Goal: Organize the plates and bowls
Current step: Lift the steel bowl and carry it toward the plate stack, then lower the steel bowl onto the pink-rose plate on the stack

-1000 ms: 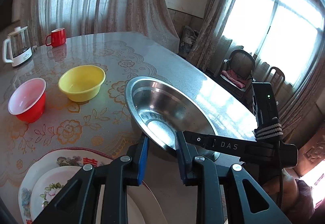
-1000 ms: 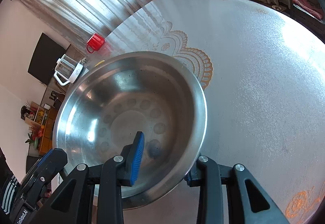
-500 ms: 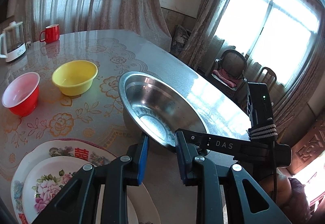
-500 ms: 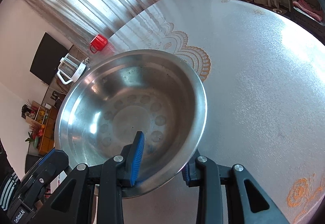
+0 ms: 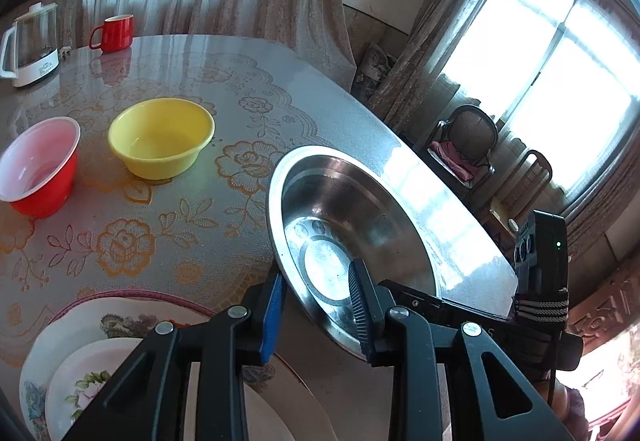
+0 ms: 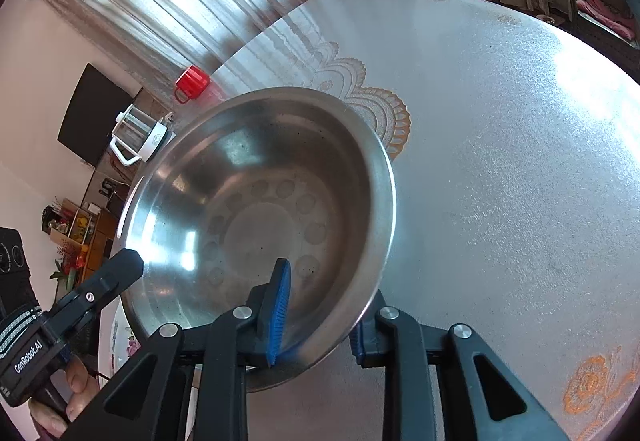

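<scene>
A wide steel bowl [image 5: 360, 209] hangs tilted over the table's near edge, its left rim raised. My right gripper [image 6: 320, 321] straddles its near rim, one pad inside the steel bowl [image 6: 260, 201] and one under it; its jaws are closing and press on the wall. My left gripper [image 5: 316, 313] straddles the opposite rim, right finger inside, left pad just outside; its jaws are opening. A yellow bowl [image 5: 160, 137] and a red bowl [image 5: 40, 165] stand upright on the table [image 5: 200, 233]. Two flowered plates [image 5: 92, 373] lie stacked at the near left.
A red mug [image 5: 116, 33] and a glass kettle [image 5: 32, 45] stand at the far left of the table. Chairs [image 5: 468, 145] stand beyond the table's right edge by the window. A person's hand [image 6: 76, 385] holds the left gripper's grip.
The steel bowl has tipped up more steeply. My right fingers have come closer together on its rim. My left fingers have spread slightly and the left view has swung left.
</scene>
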A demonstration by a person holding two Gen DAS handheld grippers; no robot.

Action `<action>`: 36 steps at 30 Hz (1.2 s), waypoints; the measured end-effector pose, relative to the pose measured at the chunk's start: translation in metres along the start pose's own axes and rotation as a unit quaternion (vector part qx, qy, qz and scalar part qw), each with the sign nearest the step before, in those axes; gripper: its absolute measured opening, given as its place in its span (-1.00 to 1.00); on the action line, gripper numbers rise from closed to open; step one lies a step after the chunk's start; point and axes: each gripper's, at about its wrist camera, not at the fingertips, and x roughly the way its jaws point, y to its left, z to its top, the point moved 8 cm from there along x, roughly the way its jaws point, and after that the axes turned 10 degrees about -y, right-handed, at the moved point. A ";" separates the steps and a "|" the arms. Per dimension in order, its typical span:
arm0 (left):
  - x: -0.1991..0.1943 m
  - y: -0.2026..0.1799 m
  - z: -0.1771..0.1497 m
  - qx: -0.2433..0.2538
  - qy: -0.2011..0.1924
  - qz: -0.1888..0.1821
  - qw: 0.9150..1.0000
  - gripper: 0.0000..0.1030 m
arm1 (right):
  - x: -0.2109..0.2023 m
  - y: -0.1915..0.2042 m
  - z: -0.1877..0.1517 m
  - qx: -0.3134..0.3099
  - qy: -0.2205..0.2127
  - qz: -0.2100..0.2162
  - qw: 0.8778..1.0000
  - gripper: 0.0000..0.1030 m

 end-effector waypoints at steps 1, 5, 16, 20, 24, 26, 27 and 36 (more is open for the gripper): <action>-0.002 -0.002 0.000 0.008 -0.004 0.000 1.000 -0.41 | 0.000 0.000 0.000 0.000 0.000 0.000 1.000 -0.52; -0.010 -0.011 -0.001 0.031 -0.018 -0.003 0.999 -0.41 | 0.000 0.001 0.000 -0.013 -0.008 -0.008 1.000 -0.50; -0.038 -0.014 0.003 0.043 -0.047 -0.012 0.998 -0.41 | -0.014 0.010 0.004 -0.038 -0.025 -0.002 0.999 -0.50; -0.054 -0.011 0.005 0.045 -0.062 -0.014 0.997 -0.41 | -0.022 0.022 0.005 -0.051 -0.030 0.007 0.998 -0.50; -0.069 -0.006 0.008 0.041 -0.072 -0.016 0.996 -0.41 | -0.026 0.035 0.005 -0.062 -0.030 0.017 0.997 -0.50; -0.078 -0.002 0.007 0.039 -0.076 -0.016 0.996 -0.41 | -0.026 0.042 0.003 -0.069 -0.027 0.023 0.997 -0.50; -0.083 0.001 0.006 0.038 -0.078 -0.017 0.996 -0.41 | -0.027 0.046 0.001 -0.074 -0.025 0.026 0.997 -0.50; -0.136 0.031 0.000 -0.002 -0.097 -0.029 0.995 -0.41 | -0.027 0.094 -0.016 -0.124 -0.003 0.060 0.990 -0.49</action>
